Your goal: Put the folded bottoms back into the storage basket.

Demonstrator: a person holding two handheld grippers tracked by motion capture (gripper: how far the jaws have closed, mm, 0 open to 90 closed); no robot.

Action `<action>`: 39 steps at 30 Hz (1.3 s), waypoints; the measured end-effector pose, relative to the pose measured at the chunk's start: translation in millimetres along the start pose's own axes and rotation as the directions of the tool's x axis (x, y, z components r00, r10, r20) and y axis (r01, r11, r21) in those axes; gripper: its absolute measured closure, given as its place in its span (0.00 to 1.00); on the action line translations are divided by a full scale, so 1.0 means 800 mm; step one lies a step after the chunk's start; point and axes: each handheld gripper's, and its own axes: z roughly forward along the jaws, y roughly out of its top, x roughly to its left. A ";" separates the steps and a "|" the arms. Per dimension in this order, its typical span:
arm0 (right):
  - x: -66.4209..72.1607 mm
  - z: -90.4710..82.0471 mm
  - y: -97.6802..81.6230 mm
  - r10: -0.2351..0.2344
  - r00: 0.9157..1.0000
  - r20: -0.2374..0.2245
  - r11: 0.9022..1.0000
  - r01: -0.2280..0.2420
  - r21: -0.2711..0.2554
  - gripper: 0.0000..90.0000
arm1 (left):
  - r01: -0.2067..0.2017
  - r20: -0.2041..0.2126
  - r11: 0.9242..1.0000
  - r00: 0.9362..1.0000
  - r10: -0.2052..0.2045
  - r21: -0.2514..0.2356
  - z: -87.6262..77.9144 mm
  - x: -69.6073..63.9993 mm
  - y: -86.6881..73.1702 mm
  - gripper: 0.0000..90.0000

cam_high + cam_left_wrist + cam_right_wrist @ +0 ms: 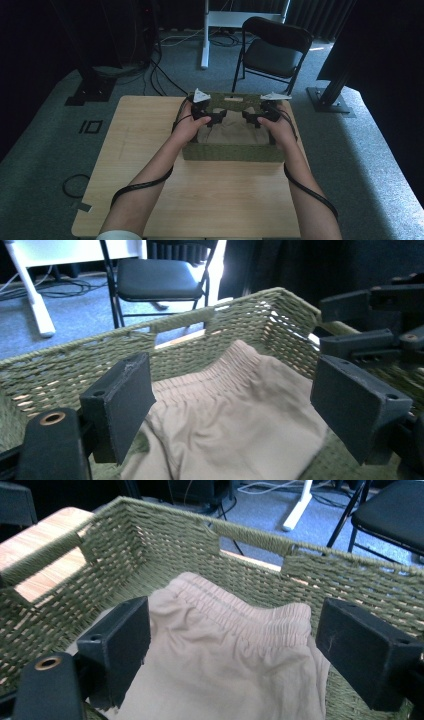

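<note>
Resting folded inside a green woven basket [227,152] on the wooden table [140,150]: one beige garment [225,410] with an elasticated waistband, both the left gripper [230,405] and right gripper [230,650] poised just above it, jaws spread apart, clamping nothing.

A: The beige garment [225,410] runs off the bottom edge in the left gripper view, so its lower part can't be read.

B: Same in the right gripper view. And from above, the basket [230,152] front wall hides the cloth toward six o'clock.

A: The chair [395,510], at one o'clock in the right gripper view, is cut by the frame.

B: Whether that cloth is folded, can't tell.
</note>
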 end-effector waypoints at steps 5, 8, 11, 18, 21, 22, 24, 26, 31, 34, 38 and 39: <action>0.006 -0.013 0.002 -0.011 1.000 -0.015 1.000 0.011 -0.023 0.16 | -0.018 0.021 1.000 1.000 0.018 -0.006 -0.013 -0.010 -0.002 0.20; 0.008 -0.022 0.002 -0.016 1.000 -0.021 0.999 0.015 -0.043 0.16 | -0.036 0.032 0.999 0.999 0.036 -0.005 -0.018 -0.015 -0.004 0.20; 0.011 -0.030 -0.002 -0.015 0.999 -0.034 0.998 0.013 -0.057 0.16 | -0.034 0.049 0.999 0.998 0.035 -0.012 -0.026 -0.021 -0.006 0.20; 0.021 -0.052 -0.013 -0.039 0.998 -0.050 0.995 0.034 -0.094 0.16 | -0.071 0.065 0.997 0.995 0.074 -0.035 -0.044 -0.035 -0.011 0.20; 0.025 -0.061 -0.019 -0.057 0.997 -0.057 0.993 0.050 -0.106 0.16 | -0.092 0.066 0.995 0.993 0.094 -0.036 -0.052 -0.041 -0.019 0.20; 0.027 -0.063 -0.021 -0.063 0.996 -0.059 0.993 0.056 -0.105 0.16 | -0.090 0.070 0.995 0.993 0.092 -0.038 -0.054 -0.044 -0.021 0.20; 0.031 -0.071 -0.028 -0.065 0.995 -0.077 0.992 0.056 -0.113 0.16 | -0.091 0.086 0.995 0.992 0.094 -0.035 -0.058 -0.048 -0.027 0.20; 0.034 -0.076 -0.033 -0.060 0.994 -0.090 0.992 0.049 -0.118 0.16 | -0.097 0.094 0.995 0.990 0.100 -0.035 -0.061 -0.053 -0.031 0.20; 0.043 -0.088 -0.053 -0.067 0.992 -0.107 0.991 0.053 -0.125 0.16 | -0.098 0.104 0.994 0.989 0.102 -0.044 -0.069 -0.061 -0.041 0.20; 0.048 -0.093 -0.064 -0.073 0.991 -0.116 0.990 0.057 -0.131 0.16 | -0.096 0.112 0.994 0.989 0.100 -0.043 -0.074 -0.065 -0.049 0.20; 0.057 -0.099 -0.078 -0.090 0.987 -0.131 0.990 0.074 -0.123 0.16 | -0.101 0.116 0.994 0.988 0.104 -0.034 -0.080 -0.068 -0.063 0.20; 0.059 -0.100 -0.081 -0.089 0.987 -0.136 0.990 0.073 -0.123 0.16 | -0.100 0.114 0.994 0.988 0.103 -0.032 -0.081 -0.068 -0.065 0.20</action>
